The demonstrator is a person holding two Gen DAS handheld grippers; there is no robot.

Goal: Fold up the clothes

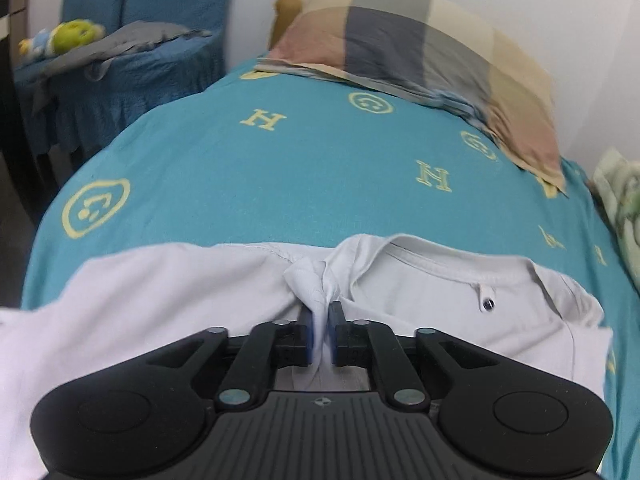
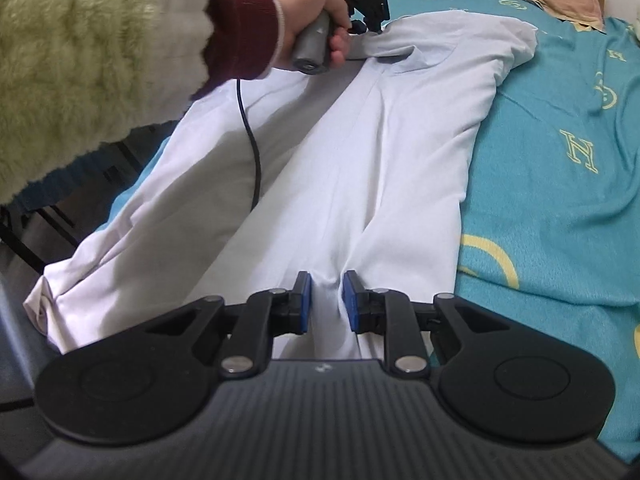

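White T-shirt [image 2: 360,168] lies spread lengthwise on the teal bedsheet [image 2: 560,200], its long axis running from the near hem to the far collar end, with its left part near the left edge of the bed. Nearest, in the right wrist view, the right gripper [image 2: 326,300] has its blue pads [image 2: 304,300] partly closed around a raised ridge of cloth at the hem end; whether they truly pinch it I cannot tell. Farther along the same line, the left gripper [image 2: 370,16], gripped by the person's left hand [image 2: 316,28], is clamped narrow on a bunched tuft of fabric just left of the collar [image 1: 432,256]. Each gripper thus sits at an opposite end of the shirt's length. Beyond the collar lies bare sheet, then a checked pillow [image 1: 420,40] at the far end.
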